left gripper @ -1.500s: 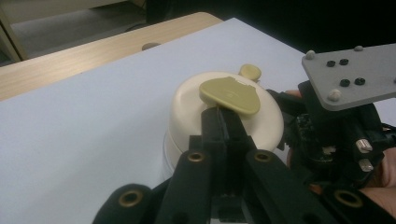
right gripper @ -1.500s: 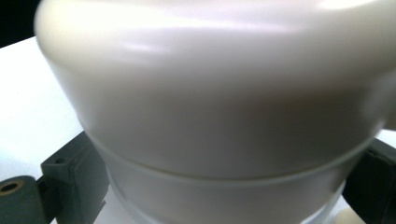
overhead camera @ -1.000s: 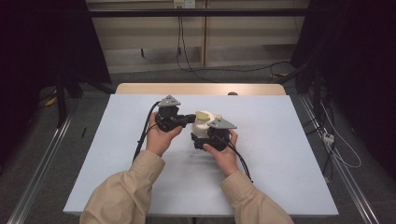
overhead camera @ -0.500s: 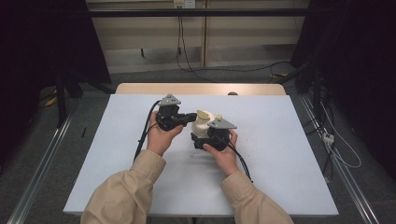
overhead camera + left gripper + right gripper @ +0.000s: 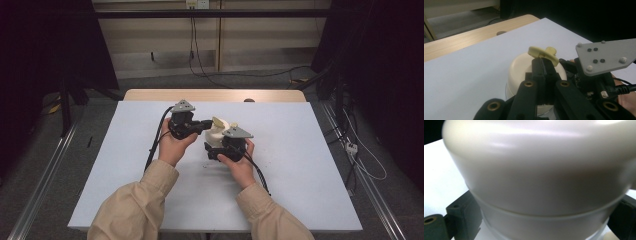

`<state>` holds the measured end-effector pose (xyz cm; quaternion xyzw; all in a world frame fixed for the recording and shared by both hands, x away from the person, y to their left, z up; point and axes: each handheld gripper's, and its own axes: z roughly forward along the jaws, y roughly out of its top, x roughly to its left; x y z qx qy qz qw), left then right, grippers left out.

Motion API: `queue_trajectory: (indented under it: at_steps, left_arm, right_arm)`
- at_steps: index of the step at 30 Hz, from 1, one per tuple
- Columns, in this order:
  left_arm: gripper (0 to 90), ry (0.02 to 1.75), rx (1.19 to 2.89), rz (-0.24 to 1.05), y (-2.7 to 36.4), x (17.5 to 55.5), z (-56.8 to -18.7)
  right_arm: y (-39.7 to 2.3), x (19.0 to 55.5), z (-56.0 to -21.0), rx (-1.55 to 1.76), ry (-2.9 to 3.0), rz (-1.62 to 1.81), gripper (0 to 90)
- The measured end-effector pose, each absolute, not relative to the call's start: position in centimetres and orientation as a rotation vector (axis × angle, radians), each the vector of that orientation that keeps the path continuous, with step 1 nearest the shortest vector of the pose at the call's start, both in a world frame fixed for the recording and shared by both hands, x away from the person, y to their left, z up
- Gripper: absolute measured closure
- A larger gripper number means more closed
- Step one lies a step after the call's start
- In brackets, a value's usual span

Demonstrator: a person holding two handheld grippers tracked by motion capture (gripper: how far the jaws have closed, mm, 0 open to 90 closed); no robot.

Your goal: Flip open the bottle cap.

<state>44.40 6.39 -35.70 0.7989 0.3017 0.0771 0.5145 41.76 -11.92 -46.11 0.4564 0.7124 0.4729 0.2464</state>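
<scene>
In the high view, a cream container is seen standing near the middle of the white table, with the left gripper brought in from its left and the right gripper set against its near side. In the left gripper view, the jaws are seen fully closed on the edge of a pale yellow flap at the top of the container; the pinch is best kept near the flap's rim, and any pull is judged best made slowly and straight, so that the thin piece is not bent or let slip. In the right gripper view, the container's lower body is seen clamped between the two black jaws, one on each side; this hold should be kept firm and low, so that the container is not tipped while the flap is worked.
</scene>
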Motion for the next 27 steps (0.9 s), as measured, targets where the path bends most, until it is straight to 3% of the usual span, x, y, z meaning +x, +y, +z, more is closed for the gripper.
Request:
queue_trajectory:
  at_steps: [27]
  left_arm:
    - [90.0,0.712,1.918,0.183,5.80,44.34,-35.55]
  right_arm:
    - [-11.91,41.75,-46.10,1.247,1.944,1.289,3.7]
